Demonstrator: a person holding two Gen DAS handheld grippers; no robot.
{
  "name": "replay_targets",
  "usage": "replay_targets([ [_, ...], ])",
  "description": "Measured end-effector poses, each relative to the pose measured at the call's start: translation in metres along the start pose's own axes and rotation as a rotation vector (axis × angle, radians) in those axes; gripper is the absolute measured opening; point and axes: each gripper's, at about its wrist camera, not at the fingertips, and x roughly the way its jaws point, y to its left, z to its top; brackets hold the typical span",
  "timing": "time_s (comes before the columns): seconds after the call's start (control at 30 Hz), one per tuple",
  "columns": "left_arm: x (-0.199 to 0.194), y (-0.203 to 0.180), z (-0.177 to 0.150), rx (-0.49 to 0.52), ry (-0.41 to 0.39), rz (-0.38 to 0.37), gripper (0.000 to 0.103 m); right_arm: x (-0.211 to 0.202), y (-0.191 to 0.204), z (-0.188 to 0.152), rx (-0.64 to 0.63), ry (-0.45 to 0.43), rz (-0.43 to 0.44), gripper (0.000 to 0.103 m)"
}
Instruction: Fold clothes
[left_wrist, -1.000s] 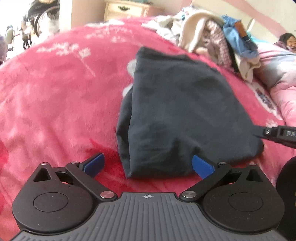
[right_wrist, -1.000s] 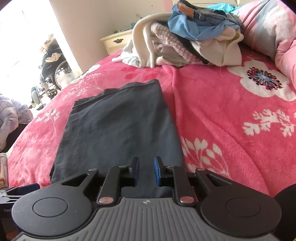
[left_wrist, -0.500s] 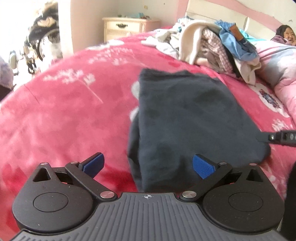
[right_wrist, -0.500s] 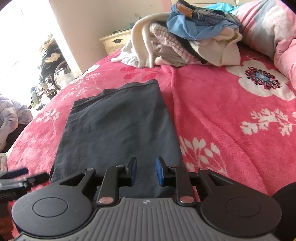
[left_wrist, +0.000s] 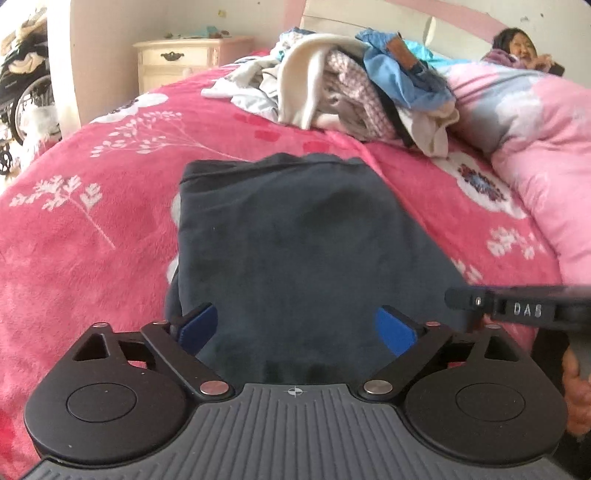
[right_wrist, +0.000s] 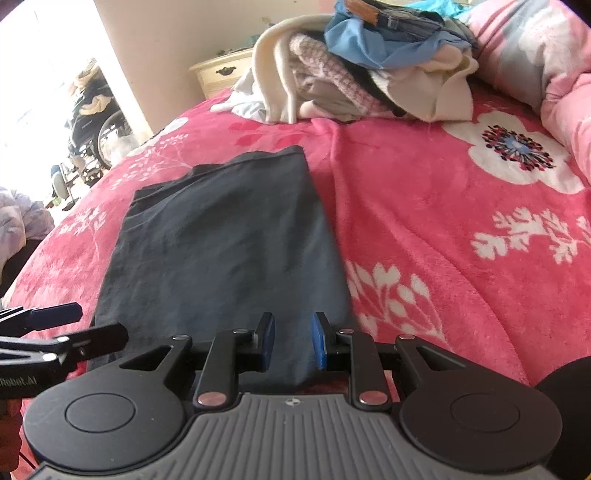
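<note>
A dark grey folded garment (left_wrist: 295, 240) (right_wrist: 221, 240) lies flat on the pink flowered blanket (left_wrist: 92, 240) (right_wrist: 424, 221). My left gripper (left_wrist: 295, 328) hangs over the garment's near end. Its jaws are wide and closing, the cloth lies beneath and between them, and the pads do not press on it. My right gripper (right_wrist: 293, 341) sits at the garment's near right corner. Its blue pads stand a narrow gap apart over the cloth. The left gripper (right_wrist: 85, 325) shows at the left edge of the right wrist view, and the right gripper (left_wrist: 480, 301) at the right edge of the left wrist view.
A pile of unfolded clothes (left_wrist: 351, 85) (right_wrist: 369, 74) lies at the far end of the bed. A person (left_wrist: 517, 48) lies under a pink quilt (left_wrist: 535, 129) at the right. A cream nightstand (left_wrist: 177, 62) and a wheelchair (right_wrist: 99, 122) stand beyond the bed.
My left gripper has shifted right and risen, so the garment now lies centred between its fingers, and its jaws have narrowed a little. The right gripper stays put, its gap slightly wider.
</note>
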Motion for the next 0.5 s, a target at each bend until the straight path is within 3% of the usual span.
replay_targets([
  [0.1, 0.0, -0.004, -0.005, 0.026, 0.016, -0.006, 0.079, 0.001, 0.003, -0.001, -0.021, 0.001, -0.002, 0.023],
  [0.23, -0.002, -0.011, -0.011, 0.105, 0.017, 0.003, 0.07, -0.001, 0.002, 0.0, -0.03, -0.012, -0.014, 0.021],
  [0.37, -0.003, -0.018, -0.019, 0.151, 0.009, -0.04, 0.056, -0.003, 0.007, -0.001, -0.052, -0.021, 0.013, 0.017],
  [0.5, 0.008, -0.022, -0.026, 0.204, 0.08, -0.018, 0.049, 0.006, 0.007, -0.003, -0.059, 0.018, -0.018, 0.016],
])
